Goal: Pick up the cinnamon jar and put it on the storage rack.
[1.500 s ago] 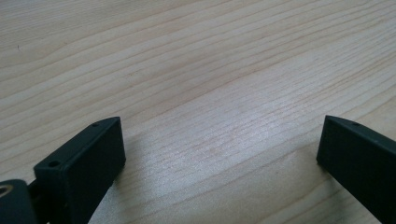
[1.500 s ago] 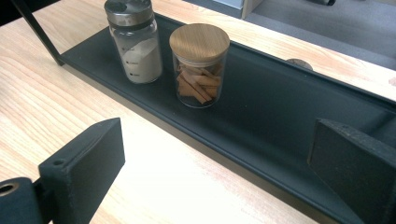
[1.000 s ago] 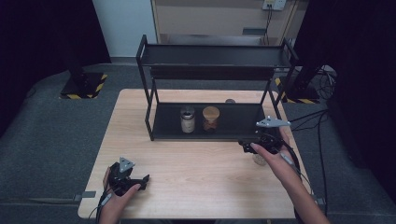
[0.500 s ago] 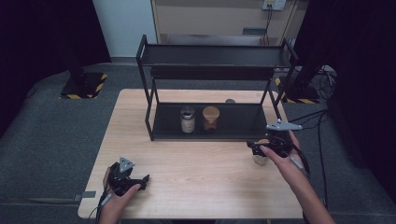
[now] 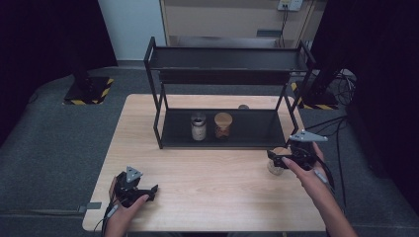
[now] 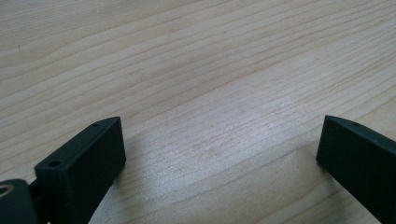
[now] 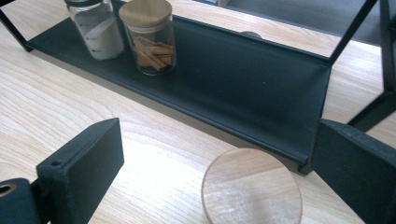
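Note:
A black two-tier rack stands at the back of the wooden table. Its lower shelf holds a jar of white powder and a wooden-lidded jar of cinnamon sticks. A third jar with a round wooden lid stands on the table before the rack's right end. My right gripper is open; its jaws stand wide on either side of that lid without touching it. My left gripper rests open on bare wood at the front left.
A small round object lies on the table behind the rack. The rack's right posts rise close to my right gripper. Dark carpet and cables surround the table.
My right gripper has shifted a little to the right and toward the near edge, while the wooden-lidded jar stayed in place. The left gripper has not moved.

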Action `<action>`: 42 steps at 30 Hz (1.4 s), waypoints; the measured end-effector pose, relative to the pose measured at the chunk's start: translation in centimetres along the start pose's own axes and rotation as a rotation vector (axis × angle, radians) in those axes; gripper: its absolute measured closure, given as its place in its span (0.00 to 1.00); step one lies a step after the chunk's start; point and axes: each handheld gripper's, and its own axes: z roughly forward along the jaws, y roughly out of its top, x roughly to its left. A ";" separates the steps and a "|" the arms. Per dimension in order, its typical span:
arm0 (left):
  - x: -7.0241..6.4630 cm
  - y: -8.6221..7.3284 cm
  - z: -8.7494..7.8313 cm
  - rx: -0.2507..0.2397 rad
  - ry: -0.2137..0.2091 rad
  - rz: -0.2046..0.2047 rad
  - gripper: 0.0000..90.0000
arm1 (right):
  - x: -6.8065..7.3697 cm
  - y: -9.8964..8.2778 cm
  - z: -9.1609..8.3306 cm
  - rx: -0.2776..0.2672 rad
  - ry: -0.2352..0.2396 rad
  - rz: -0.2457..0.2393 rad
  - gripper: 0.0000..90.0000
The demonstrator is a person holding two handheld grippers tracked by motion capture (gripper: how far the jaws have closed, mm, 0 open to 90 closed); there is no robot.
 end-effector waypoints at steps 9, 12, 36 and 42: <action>0.0 0.0 0.0 0.000 0.000 0.000 0.00 | -0.6 -1.0 -0.3 0.004 -0.008 0.020 0.04; 0.0 0.0 0.0 0.000 0.000 0.000 0.00 | -0.7 -1.3 -0.4 0.005 -0.010 0.026 0.04; 0.0 0.0 0.0 0.000 0.000 0.000 0.00 | -0.9 -3.6 -0.2 0.032 -0.046 0.025 0.03; 0.0 0.0 0.0 0.000 0.000 0.000 0.00 | -1.1 -4.3 -0.1 0.038 -0.042 0.039 0.03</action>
